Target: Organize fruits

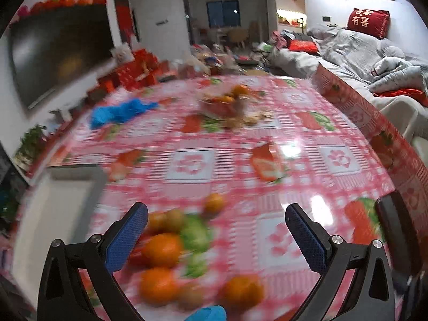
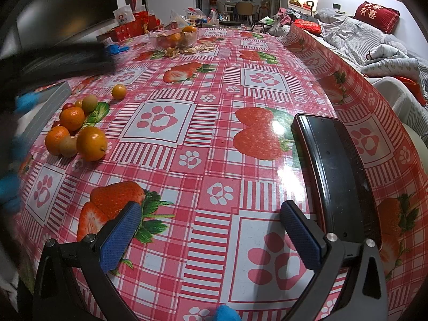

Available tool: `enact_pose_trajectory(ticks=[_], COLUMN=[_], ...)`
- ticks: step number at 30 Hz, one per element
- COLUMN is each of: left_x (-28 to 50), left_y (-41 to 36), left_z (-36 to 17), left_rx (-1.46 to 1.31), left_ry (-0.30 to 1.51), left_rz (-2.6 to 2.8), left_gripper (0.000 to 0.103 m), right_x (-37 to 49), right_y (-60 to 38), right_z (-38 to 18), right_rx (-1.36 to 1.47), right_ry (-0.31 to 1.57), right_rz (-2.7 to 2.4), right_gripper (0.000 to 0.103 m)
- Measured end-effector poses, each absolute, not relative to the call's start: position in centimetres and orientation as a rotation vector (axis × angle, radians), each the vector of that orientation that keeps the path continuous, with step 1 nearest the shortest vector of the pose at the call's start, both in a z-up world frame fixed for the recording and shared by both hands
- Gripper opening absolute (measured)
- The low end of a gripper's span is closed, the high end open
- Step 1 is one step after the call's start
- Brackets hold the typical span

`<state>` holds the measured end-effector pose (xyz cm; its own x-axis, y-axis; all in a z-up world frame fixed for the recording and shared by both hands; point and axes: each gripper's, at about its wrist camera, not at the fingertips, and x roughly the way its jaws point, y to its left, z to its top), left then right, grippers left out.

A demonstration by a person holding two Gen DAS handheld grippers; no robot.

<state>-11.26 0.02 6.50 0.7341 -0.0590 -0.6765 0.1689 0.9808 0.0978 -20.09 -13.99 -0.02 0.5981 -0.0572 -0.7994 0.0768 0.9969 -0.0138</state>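
In the right wrist view a cluster of loose fruit (image 2: 72, 131) lies at the table's left: oranges, small greenish-brown fruits and a red one, with a small orange (image 2: 119, 91) apart behind them. My right gripper (image 2: 211, 230) is open above bare tablecloth, well right of the cluster, with nothing in it. The left wrist view is blurred. My left gripper (image 1: 216, 235) is open just over the same fruit, with an orange (image 1: 161, 250) by its left finger (image 1: 128, 238). A white tray (image 1: 61, 214) with a grey rim lies to the left.
A glass bowl (image 2: 174, 38) holding oranges stands at the far side with peel scraps in front. A black phone (image 2: 334, 174) lies near my right gripper. A blue glove (image 1: 120, 111) lies far left. Red boxes, a TV and a sofa surround the table.
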Motion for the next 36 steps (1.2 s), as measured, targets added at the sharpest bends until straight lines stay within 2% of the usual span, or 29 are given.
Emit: enact_pose_trajectory(ticks=[6,14,19,23,26,29,31,35,36], left_x=[-13.9,-14.8,-15.1,-13.7,-14.3,-14.6,-14.5,-14.6,-14.5], left_y=[7.0,9.3,9.2,9.2,9.7,10.2,10.4,10.5,10.5], left_z=[4.1,-0.1,-0.1,0.3,2.1,3.5,4.0,4.0,3.9], left_rx=[0.084,0.004,0.017,0.041,0.058,0.073,0.077,0.096,0.096], left_ry=[0.86,0.975,0.959,1.044,0.977,0.95,0.945,0.941,0.946], left_rz=[-0.076,-0.052,-0.045,-0.079,-0.077,-0.097,-0.107,-0.098,-0.098], left_gripper=[0.103,0.103,0.103,0.103,0.103,0.103,0.103,0.103,0.103], right_x=[-20.0,-20.0,-19.2,-17.6,-15.6,-13.7,-12.8,-11.5,-11.3], right_y=[-14.0,-14.0,-14.1,-12.5,-10.3,-8.4,-7.1,-5.9,-5.8], right_z=[-0.1,0.0,0.6,1.7,2.2,1.7,1.3,0.7,0.6], right_rx=[0.023,0.022,0.099,0.115,0.05,0.017,-0.018,-0.041,-0.043], right_ry=[0.926,0.931,0.964,0.97,0.958,0.982,0.99,0.989,0.986], right_rz=[-0.078,-0.072,0.002,0.097,0.151,0.203,0.229,0.243,0.251], right_gripper=[0.103,0.103,0.103,0.103,0.103,0.099,0.088,0.078,0.072])
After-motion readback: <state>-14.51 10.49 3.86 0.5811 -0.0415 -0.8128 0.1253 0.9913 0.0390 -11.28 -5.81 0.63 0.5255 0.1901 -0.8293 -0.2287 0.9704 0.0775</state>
